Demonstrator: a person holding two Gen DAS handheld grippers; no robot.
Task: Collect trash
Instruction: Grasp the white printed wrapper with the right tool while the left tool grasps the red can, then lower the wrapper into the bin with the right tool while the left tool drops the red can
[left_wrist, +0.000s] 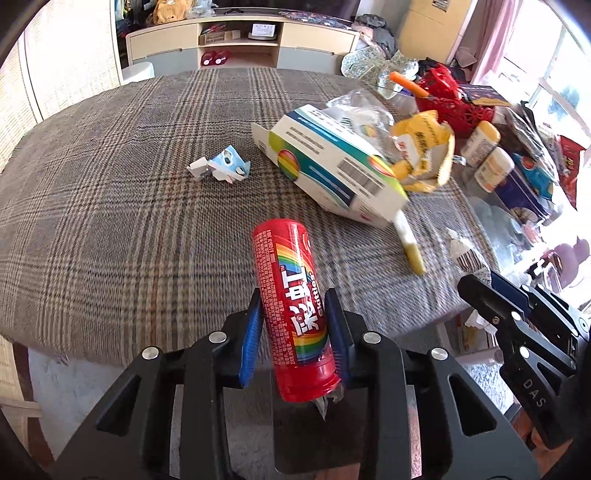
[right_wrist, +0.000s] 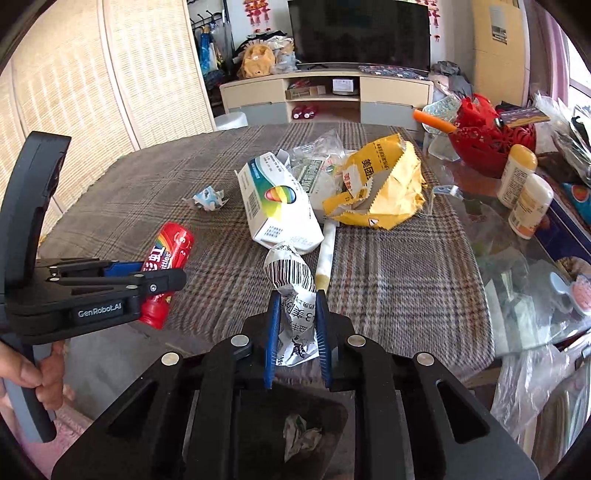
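A lived-in home, living/dining rm. Big dark TV (right_wrist: 358, 33) sits on a cream low media cabinet (right_wrist: 325, 94) w/ open shelves at the back wall; a yellow plush toy (right_wrist: 256, 61) and heaped clothes beside it. Red paper decorations (right_wrist: 255, 14) hang on the wall next to the TV. Woven rattan-look screen panels (right_wrist: 122, 70) line the left side. Pink curtain (left_wrist: 496, 33) by a bright window at right. The counter (left_wrist: 110, 206) wears a grey plaid cloth, w/ household clutter past its far right: red plastic basket (right_wrist: 487, 140), two white bottles w/ yellow caps (right_wrist: 524, 192), snack packets etc
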